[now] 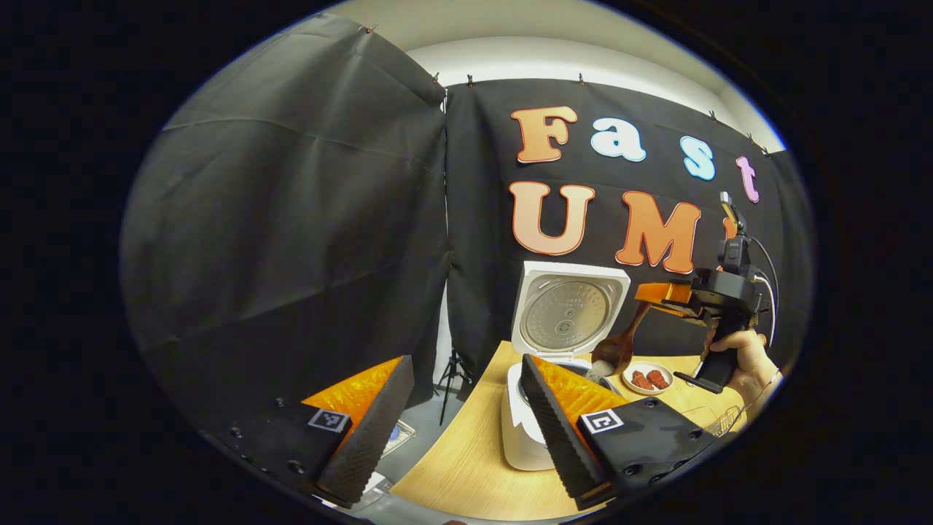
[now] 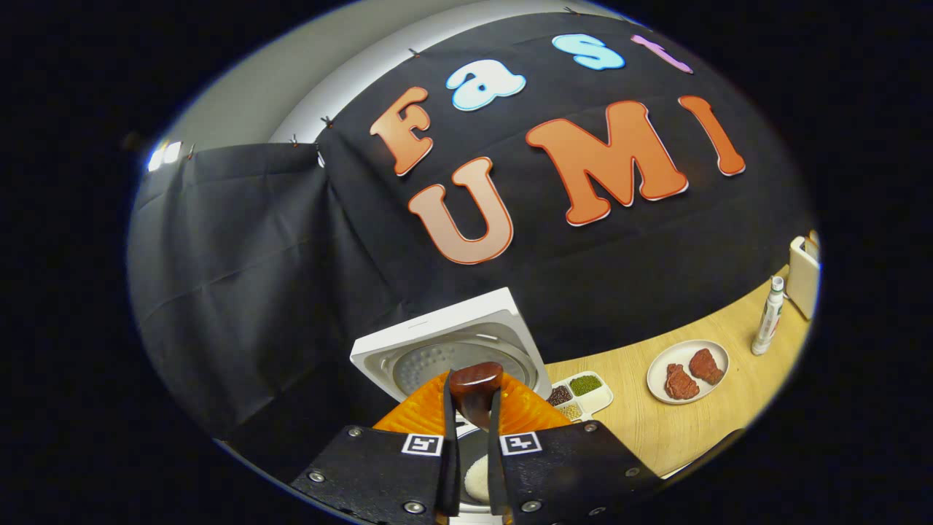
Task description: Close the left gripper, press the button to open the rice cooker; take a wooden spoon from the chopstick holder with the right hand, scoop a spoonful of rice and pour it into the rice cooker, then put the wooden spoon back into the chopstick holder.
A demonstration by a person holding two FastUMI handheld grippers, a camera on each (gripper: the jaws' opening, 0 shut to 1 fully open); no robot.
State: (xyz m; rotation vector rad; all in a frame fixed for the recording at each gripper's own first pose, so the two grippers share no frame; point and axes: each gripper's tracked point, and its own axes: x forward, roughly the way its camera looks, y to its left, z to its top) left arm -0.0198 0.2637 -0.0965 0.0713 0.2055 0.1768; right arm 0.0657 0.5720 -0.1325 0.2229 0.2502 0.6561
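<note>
Right gripper is clamping wooden spoon, tipping rice into open rice cooker; left gripper is standing apart. Plate is sitting at three o'clock on wooden table.

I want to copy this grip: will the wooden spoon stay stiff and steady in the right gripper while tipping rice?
Likely stiff: the wooden spoon looks solid. The right gripper pinches only its handle end, so it may pivot. Its glossy surface could slip slightly.
</note>
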